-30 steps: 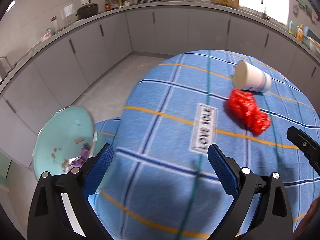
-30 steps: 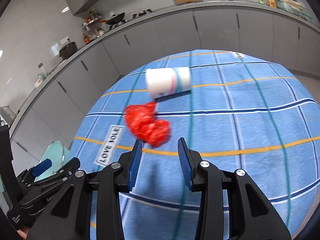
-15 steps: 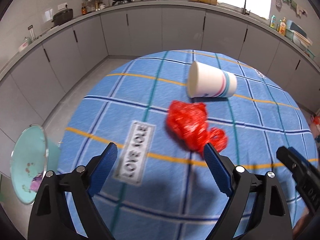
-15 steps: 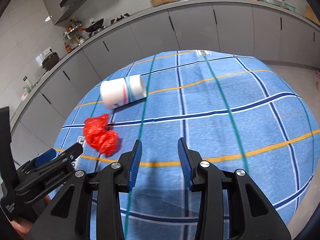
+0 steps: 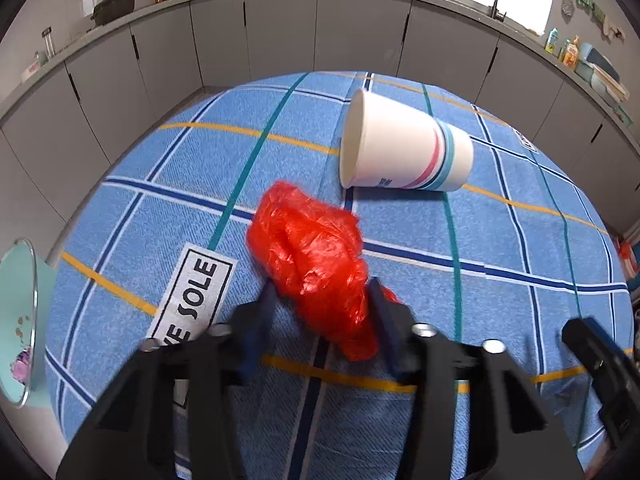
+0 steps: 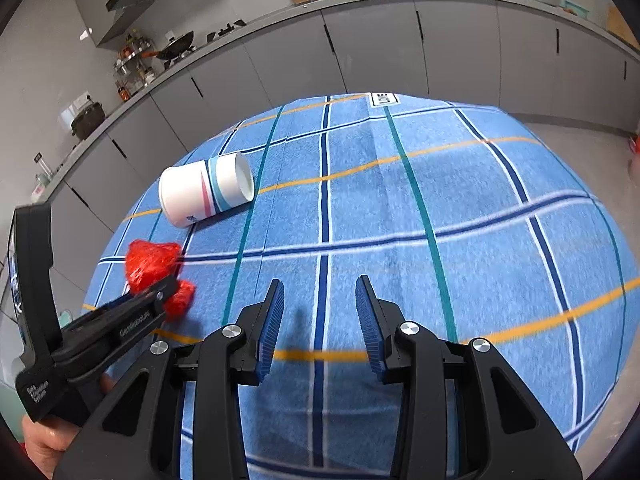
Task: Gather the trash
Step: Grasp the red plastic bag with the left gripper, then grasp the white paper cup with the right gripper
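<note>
left wrist view: red plastic bag [image 5: 316, 264], crumpled, lies on the blue checked tablecloth [image 5: 500, 304] just in front of the tipped paper cup [image 5: 400, 148]. your left gripper [image 5: 320, 312] straddles the bag's near end, jaws closing, the bag between them; whether the pads press it yet you cannot tell. your right gripper [image 6: 320, 320], well right of the bag, stands part open with nothing between. a teal bin [image 5: 20, 320] sits off the cloth's left edge.
</note>
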Available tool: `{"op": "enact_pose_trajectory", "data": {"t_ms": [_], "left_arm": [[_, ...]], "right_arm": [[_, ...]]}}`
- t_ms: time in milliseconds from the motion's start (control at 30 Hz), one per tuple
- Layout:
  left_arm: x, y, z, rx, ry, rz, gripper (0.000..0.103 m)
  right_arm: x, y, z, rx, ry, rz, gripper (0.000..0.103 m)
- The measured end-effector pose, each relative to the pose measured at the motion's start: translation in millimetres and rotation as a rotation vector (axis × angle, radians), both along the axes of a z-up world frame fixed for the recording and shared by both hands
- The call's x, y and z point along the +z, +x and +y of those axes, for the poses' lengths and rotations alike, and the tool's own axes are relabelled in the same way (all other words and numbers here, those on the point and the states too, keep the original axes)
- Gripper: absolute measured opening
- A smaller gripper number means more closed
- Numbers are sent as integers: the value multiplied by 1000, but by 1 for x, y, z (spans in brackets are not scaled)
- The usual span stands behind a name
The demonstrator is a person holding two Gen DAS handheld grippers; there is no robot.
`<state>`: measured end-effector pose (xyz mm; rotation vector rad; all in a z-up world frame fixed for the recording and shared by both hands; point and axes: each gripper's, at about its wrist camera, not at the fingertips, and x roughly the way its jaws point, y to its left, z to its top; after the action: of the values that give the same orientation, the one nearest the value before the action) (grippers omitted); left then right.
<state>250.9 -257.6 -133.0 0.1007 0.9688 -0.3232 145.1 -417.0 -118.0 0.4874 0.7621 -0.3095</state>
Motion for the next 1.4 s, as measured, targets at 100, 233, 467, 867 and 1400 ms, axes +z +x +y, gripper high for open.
{"op": "enact_pose_trajectory", "data": {"t_ms": [100, 233, 467, 867, 1400], "left_arm": [[0, 2, 7, 2, -9, -9, 29], [1, 5, 20, 26, 4, -24, 25], [6, 16, 32, 51, -1, -32, 24], [5, 36, 10, 32, -28, 10, 24], [12, 79, 9, 76, 14, -43, 25]], "right_arm": [[0, 12, -4, 11, -21, 4, 38], [-3, 33, -10, 22, -31, 11, 38], [-5, 79, -24, 22, -46, 14, 38], [-20, 141, -35, 85, -10, 51, 38], [0, 125, 18, 341, 24, 11, 38]]}}
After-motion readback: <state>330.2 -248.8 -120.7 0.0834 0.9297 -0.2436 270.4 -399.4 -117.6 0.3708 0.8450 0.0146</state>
